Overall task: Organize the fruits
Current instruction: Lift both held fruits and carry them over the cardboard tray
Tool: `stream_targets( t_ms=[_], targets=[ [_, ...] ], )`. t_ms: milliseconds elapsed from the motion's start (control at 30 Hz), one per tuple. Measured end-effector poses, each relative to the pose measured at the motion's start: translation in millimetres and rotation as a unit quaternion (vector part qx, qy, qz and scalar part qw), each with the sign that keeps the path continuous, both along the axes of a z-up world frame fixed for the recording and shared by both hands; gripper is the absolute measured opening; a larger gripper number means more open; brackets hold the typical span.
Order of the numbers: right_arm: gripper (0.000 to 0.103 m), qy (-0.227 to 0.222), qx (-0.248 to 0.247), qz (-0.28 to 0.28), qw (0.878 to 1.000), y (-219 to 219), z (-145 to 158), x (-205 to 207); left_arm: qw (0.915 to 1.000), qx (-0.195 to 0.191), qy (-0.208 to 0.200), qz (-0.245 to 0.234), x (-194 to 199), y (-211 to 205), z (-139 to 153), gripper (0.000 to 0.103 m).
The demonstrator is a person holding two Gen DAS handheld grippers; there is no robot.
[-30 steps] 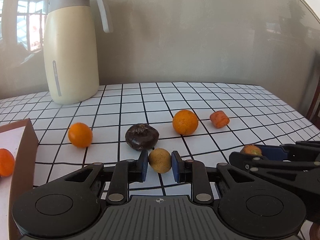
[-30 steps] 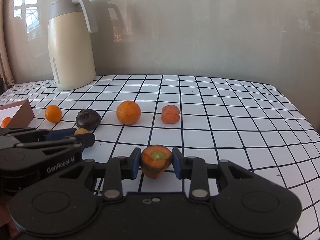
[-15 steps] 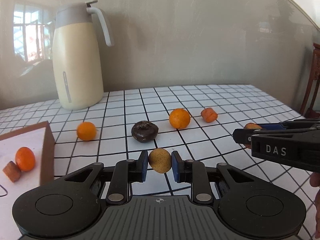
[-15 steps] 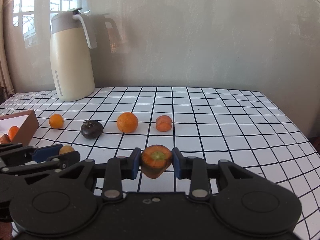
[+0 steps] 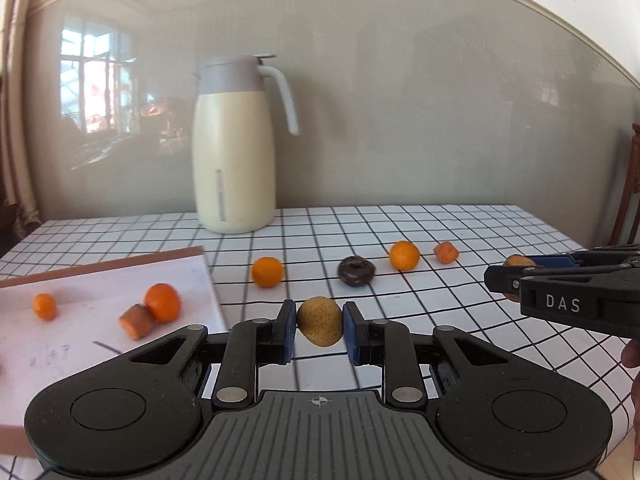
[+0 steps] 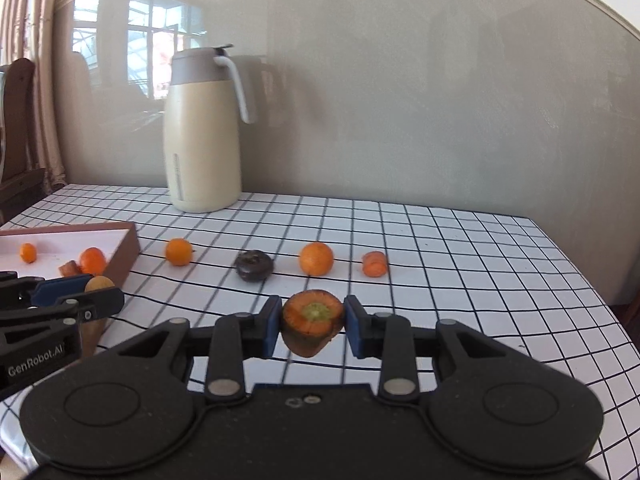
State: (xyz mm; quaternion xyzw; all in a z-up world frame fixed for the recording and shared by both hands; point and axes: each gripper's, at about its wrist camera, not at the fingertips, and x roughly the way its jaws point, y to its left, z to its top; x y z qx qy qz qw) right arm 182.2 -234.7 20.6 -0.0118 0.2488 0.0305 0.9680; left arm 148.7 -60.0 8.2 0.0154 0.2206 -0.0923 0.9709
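Observation:
My left gripper is shut on a small yellow-brown fruit, held above the checked tablecloth beside the brown-rimmed box. My right gripper is shut on a carrot chunk, cut face toward the camera. Inside the box lie a small orange, a larger orange and a carrot piece. On the cloth sit an orange, a dark purple fruit, another orange and a carrot piece.
A tall cream jug with a grey lid stands at the back by the wall. The table edge falls away on the right. A wooden chair shows at far right.
Both grippers have risen and drawn back to the left with their loads. The box has come into fuller view, with its contents now showing.

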Motion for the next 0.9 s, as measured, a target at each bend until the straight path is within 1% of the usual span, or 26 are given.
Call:
stream_targets(
  t_ms=[233,500,700,900],
  targets=[
    [0.025,-0.019,-0.001,0.035,0.999,28.7,14.2,-17.9,0.9992,-0.01,-0.021,0.031,-25.4,38.9,13.0,0.025],
    [0.025,-0.05,-0.001,0.092,0.994,68.7,30.9,-27.3,0.9972,-0.001,-0.04,0.064,-52.6,80.8,18.1,0.025],
    [0.025,-0.058,0.004,0.133,0.989,103.1,36.1,-27.0,0.9945,0.007,-0.052,0.091,-64.0,109.3,22.0,0.025],
    [0.025,-0.062,0.004,0.166,0.984,133.3,38.6,-30.7,0.9909,0.005,-0.061,0.12,-69.3,137.0,25.2,0.025]
  ],
)
